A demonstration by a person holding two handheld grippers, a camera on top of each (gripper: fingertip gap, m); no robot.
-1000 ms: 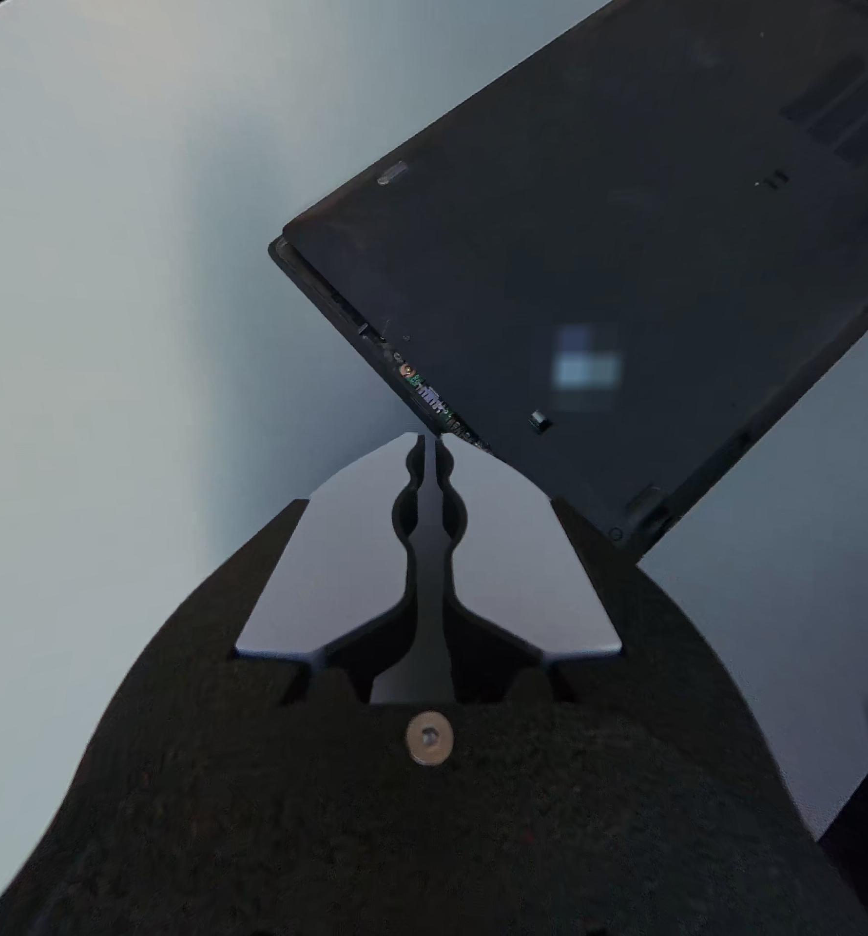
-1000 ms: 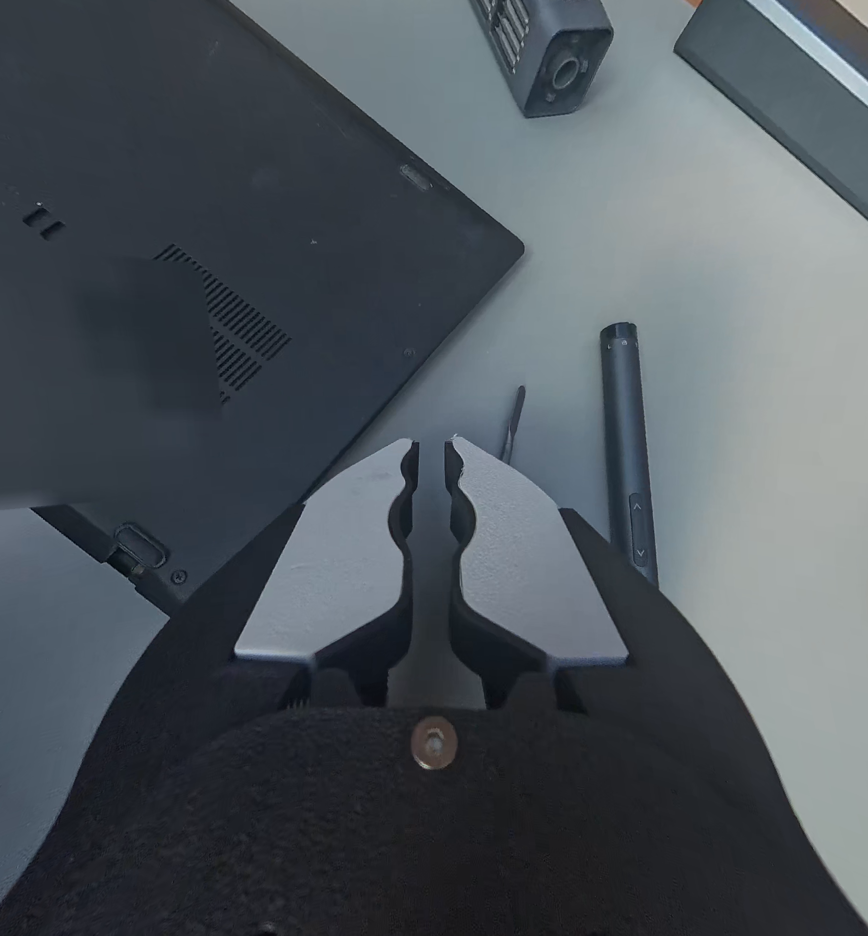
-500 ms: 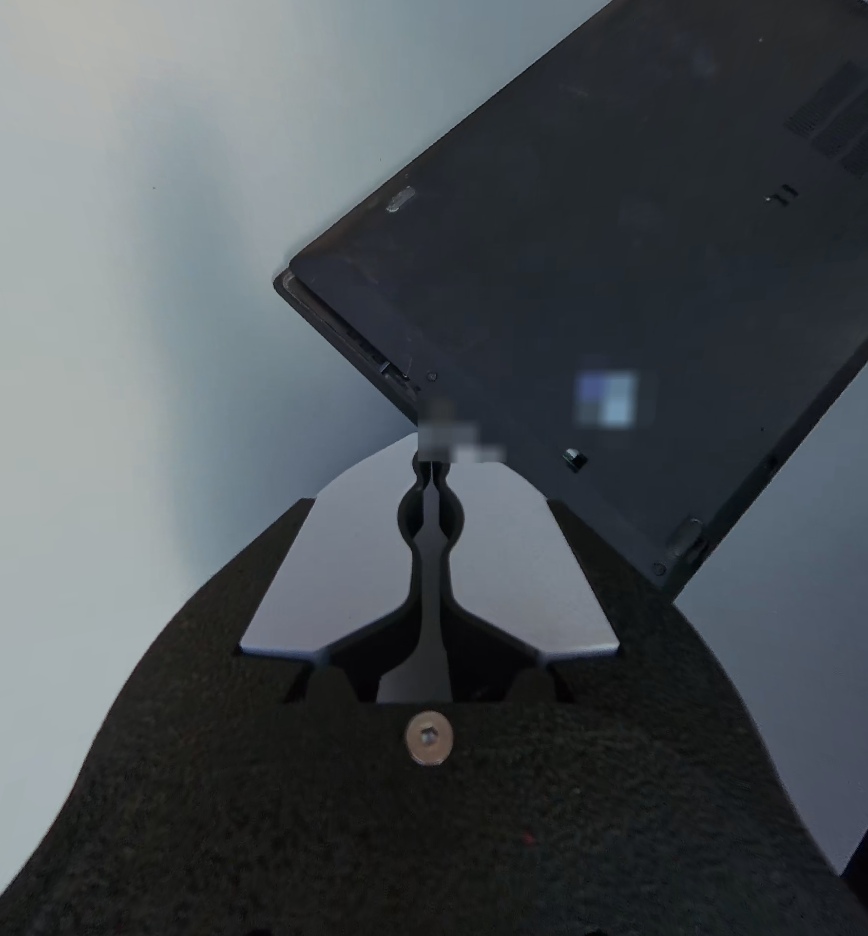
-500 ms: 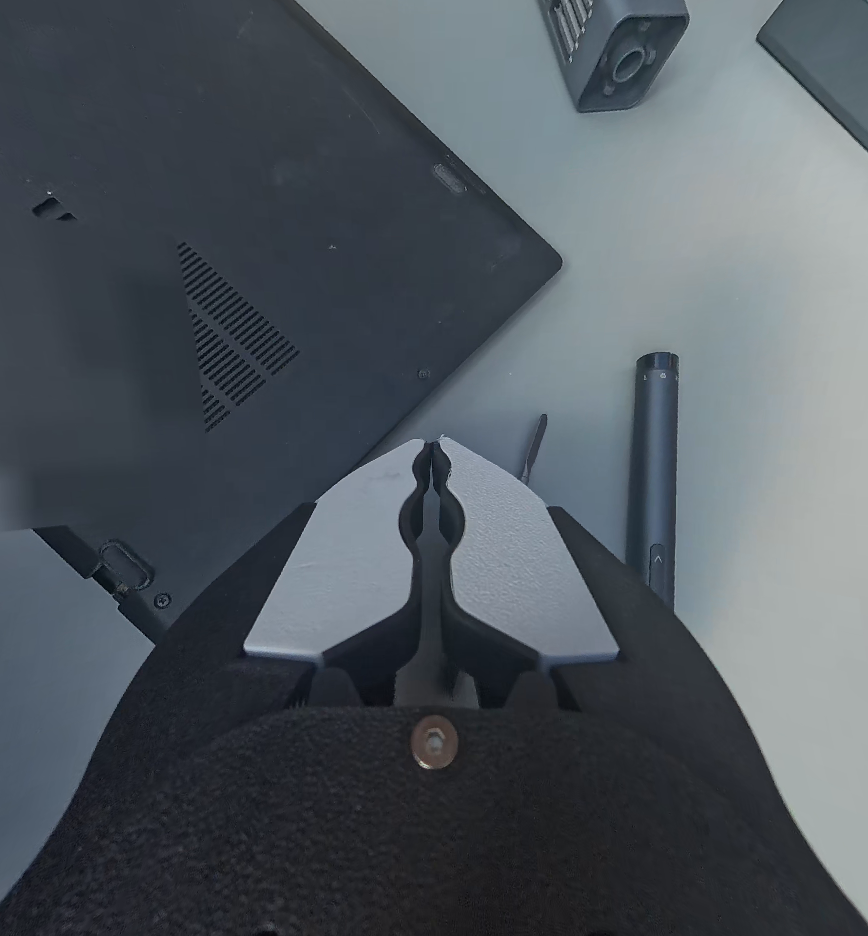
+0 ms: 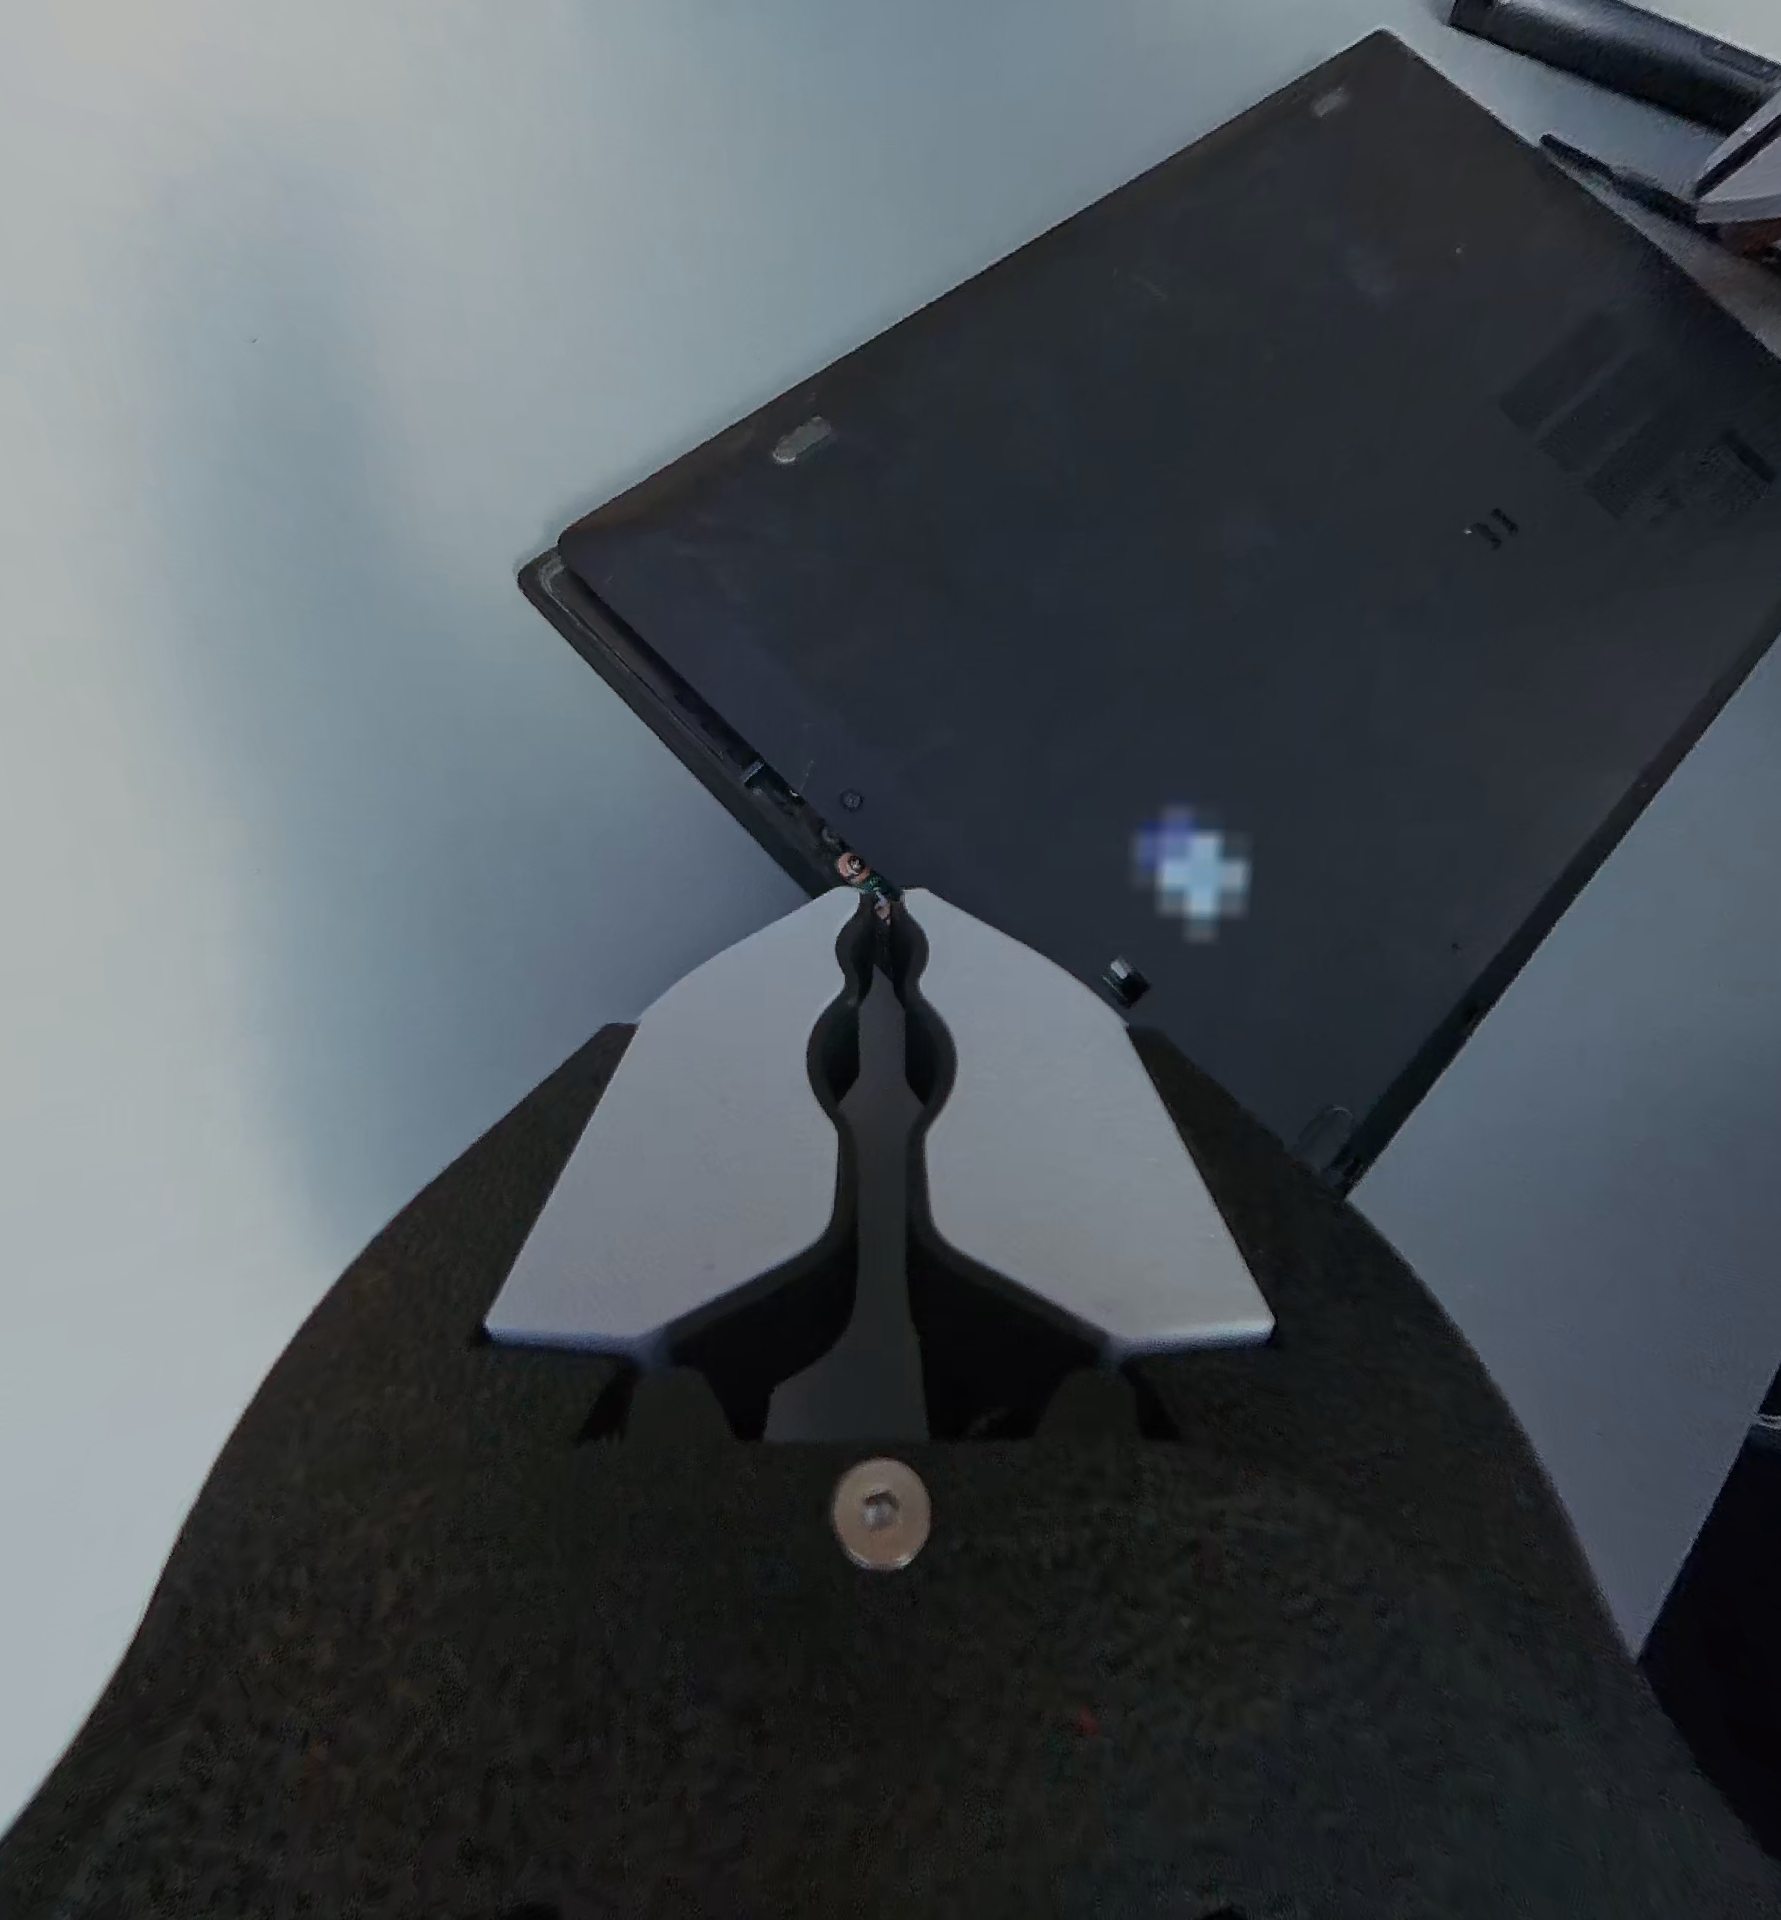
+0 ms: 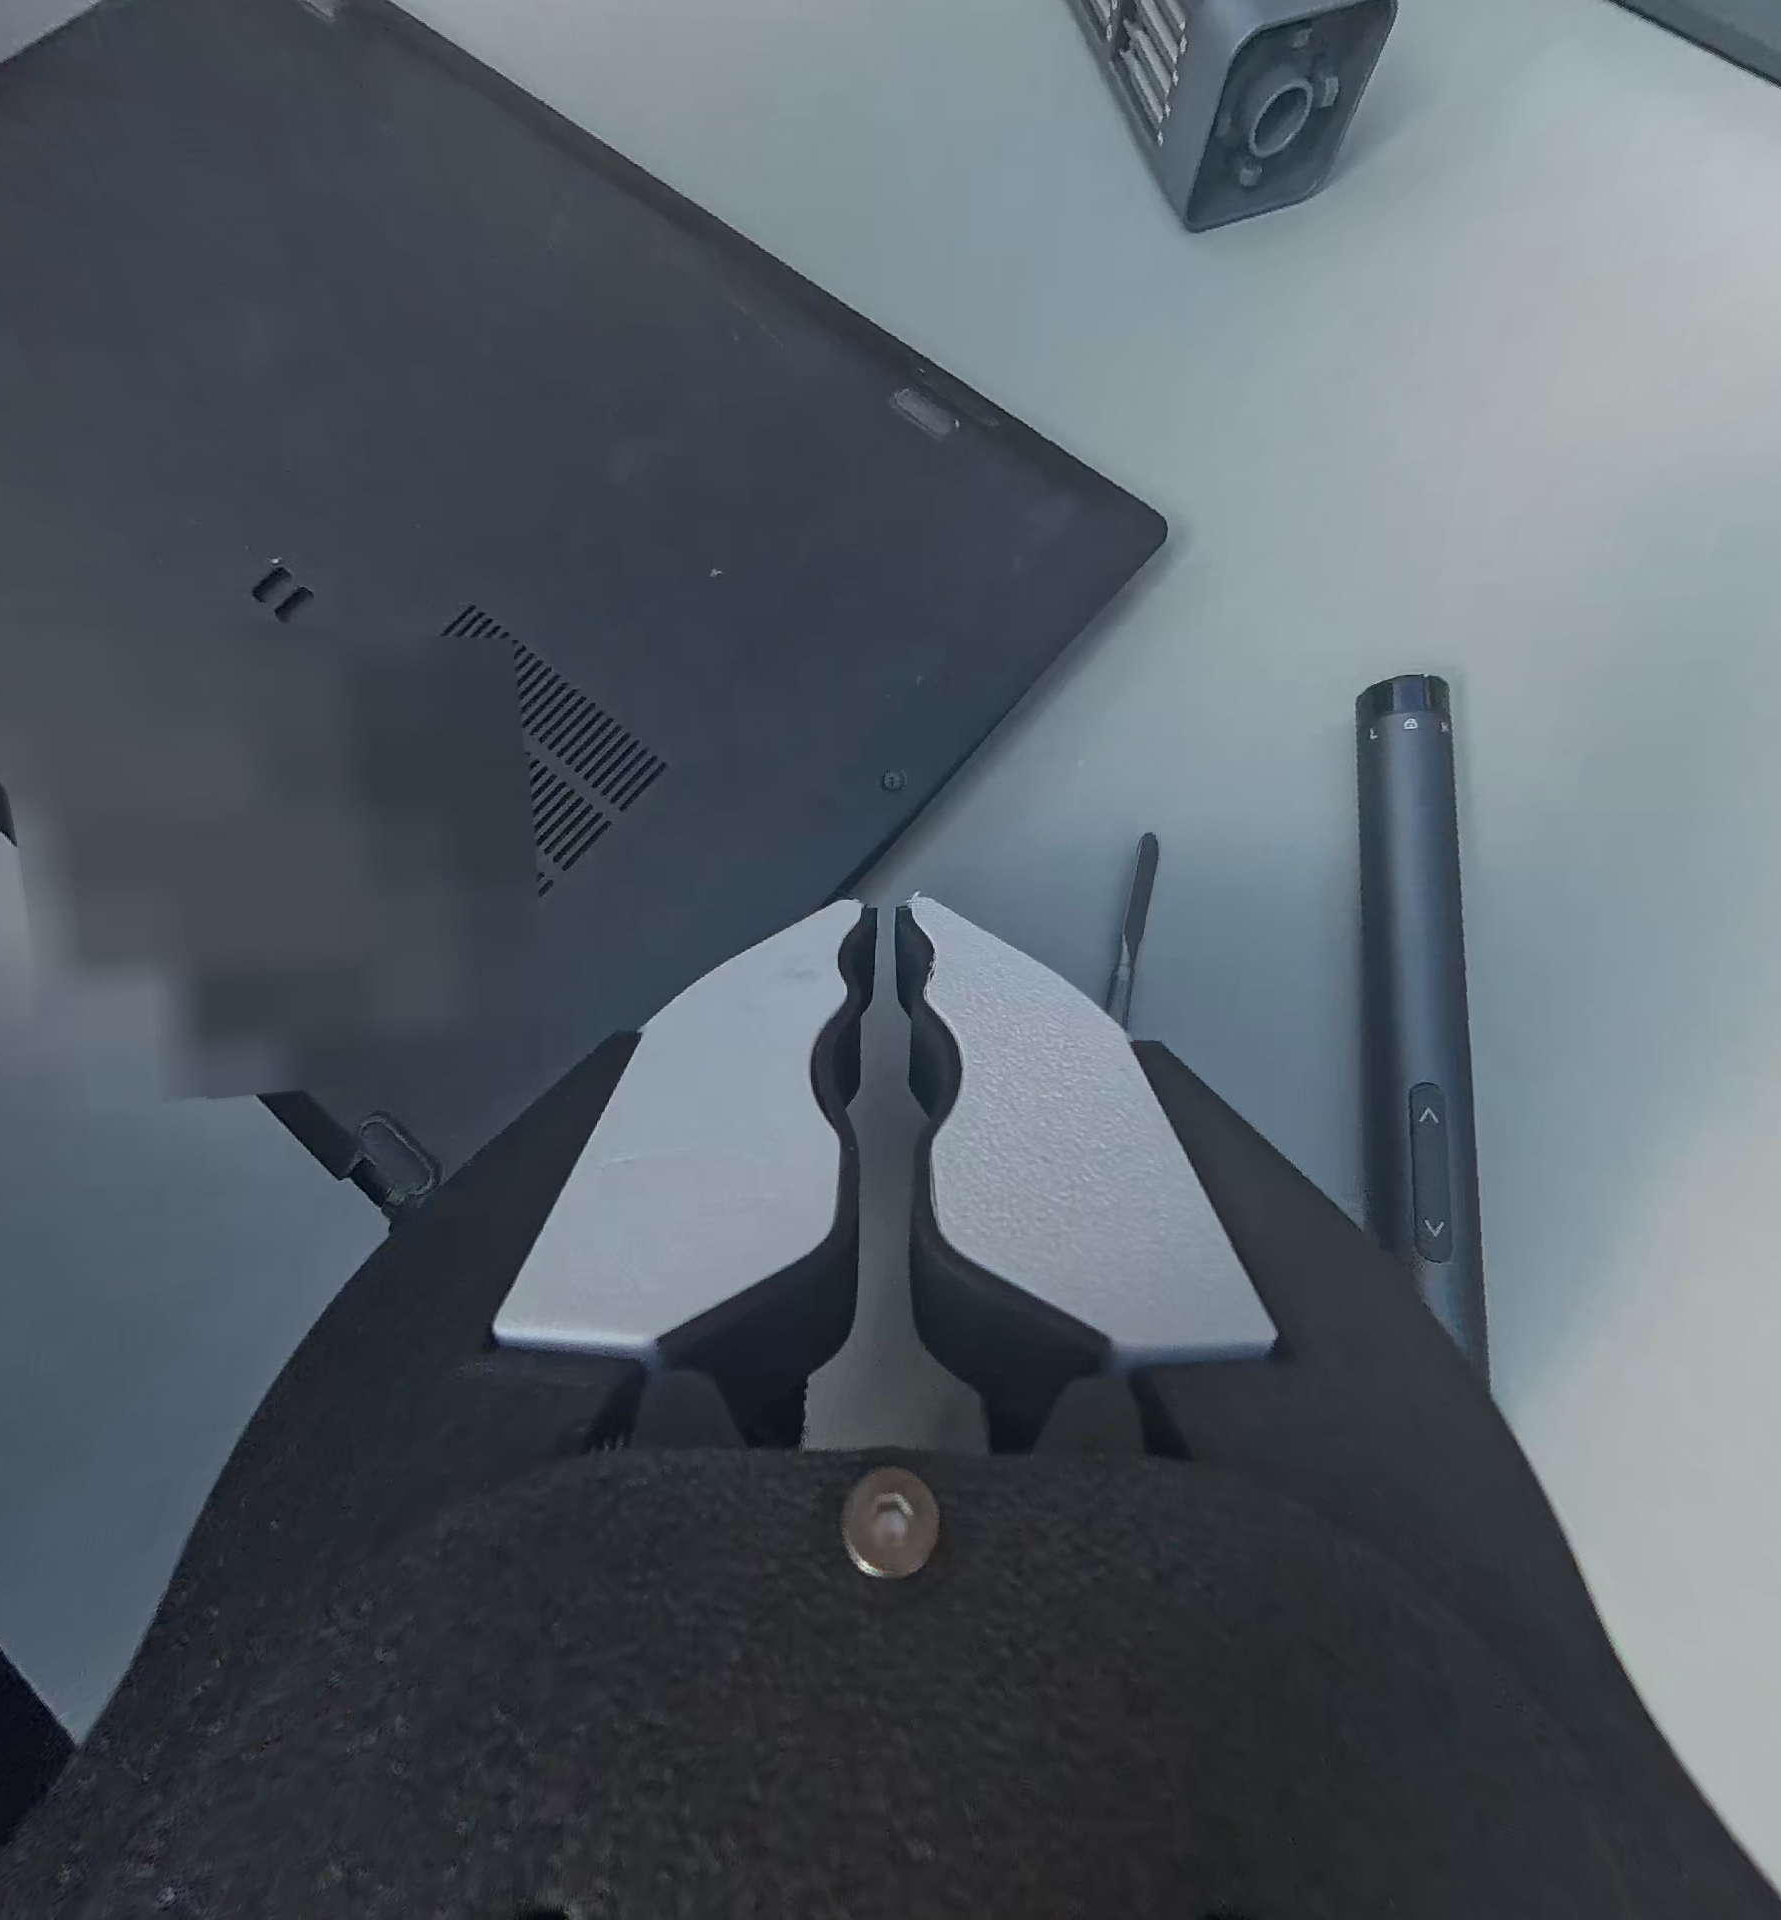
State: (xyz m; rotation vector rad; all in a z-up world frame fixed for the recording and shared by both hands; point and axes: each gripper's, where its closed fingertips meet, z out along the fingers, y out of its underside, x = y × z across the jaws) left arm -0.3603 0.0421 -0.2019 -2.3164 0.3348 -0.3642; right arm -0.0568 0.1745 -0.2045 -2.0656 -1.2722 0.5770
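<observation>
since half a second ago the left gripper [image 5: 881, 902] has kept its tips together at the near edge of the black laptop [image 5: 1229, 582], which lies bottom-up on the pale table [image 5: 242, 520]; more of the laptop shows now. the tips are pinched on the edge of its bottom cover, where a bit of green circuit board [image 5: 870, 883] peeks out at the seam. the cover sits slightly off the body beneath it along the left edge.

the right gripper [image 6: 886, 914] was pressed together half a second ago and now stands a little parted, holding nothing, just beside the laptop's [image 6: 553, 468] right-hand edge. whether its left tip touches that edge cannot be told.

right of it on the table lie a thin black pry tool [image 6: 1135, 914] and, farther right, a dark pen-shaped electric screwdriver [image 6: 1411, 987], apart from each other. beyond them lies a grey square-ended case [image 6: 1250, 104] with slots along its side; what the slots hold cannot be made out.
</observation>
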